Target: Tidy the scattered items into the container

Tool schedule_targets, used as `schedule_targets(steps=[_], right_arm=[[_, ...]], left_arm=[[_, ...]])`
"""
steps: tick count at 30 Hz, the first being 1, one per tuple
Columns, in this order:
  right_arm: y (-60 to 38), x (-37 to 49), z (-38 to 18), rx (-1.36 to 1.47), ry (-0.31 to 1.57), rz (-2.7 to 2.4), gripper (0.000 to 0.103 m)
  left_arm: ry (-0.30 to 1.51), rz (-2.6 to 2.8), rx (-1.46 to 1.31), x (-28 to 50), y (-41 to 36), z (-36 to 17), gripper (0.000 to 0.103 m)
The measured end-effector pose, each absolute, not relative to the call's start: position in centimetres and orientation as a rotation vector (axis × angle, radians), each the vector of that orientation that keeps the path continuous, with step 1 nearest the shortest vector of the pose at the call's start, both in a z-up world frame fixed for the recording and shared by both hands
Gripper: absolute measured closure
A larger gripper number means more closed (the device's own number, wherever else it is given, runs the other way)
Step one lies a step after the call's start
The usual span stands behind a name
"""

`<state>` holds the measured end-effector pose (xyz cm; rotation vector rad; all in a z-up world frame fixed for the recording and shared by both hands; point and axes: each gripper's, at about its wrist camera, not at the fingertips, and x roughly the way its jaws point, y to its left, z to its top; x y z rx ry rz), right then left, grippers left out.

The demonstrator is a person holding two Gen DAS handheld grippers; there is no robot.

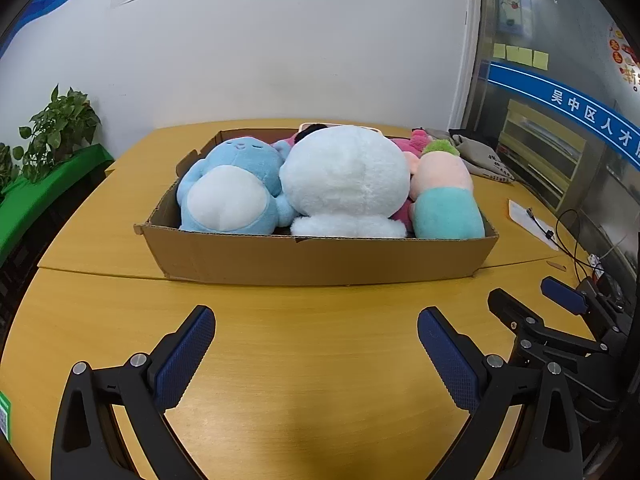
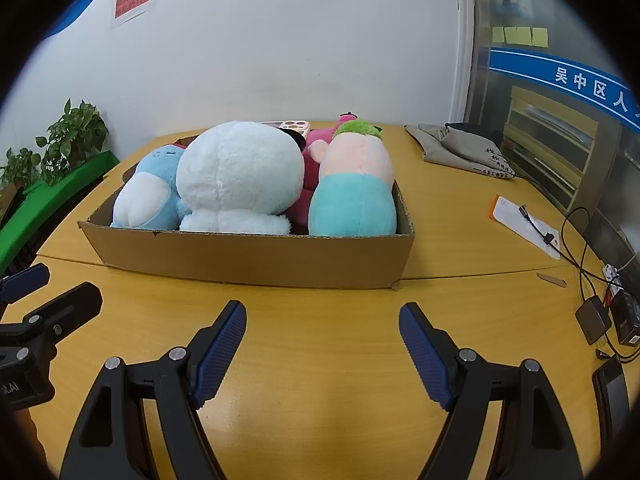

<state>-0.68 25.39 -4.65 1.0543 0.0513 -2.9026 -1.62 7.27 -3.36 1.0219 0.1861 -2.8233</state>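
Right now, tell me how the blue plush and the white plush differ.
The blue plush is light blue with a white belly patch; the white plush is white all over. The white plush is bigger and rises higher. The blue plush lies at the left end, the white plush in the middle. Both sit in the cardboard box, touching each other.

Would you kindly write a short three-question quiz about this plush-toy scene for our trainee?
1. True or false: both grippers hold a toy.
2. Which toy sits between the blue plush and the peach-and-teal plush?
3. Multiple choice: the toys lie in A) a cardboard box, B) a basket, C) a drawer.

Key: 1 false, the left gripper and right gripper have open, empty jaws; 2 the white plush; 3 A.
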Motion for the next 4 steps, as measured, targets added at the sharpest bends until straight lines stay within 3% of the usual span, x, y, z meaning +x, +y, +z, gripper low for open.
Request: schedule_targets(steps=[4], right_arm=[[25.38,-0.71,-4.65,1.057,0.050,-2.901,0.024]], left_arm=[[0.169,-2.812,1.023,-1.53,7.36,-3.48,0.000]])
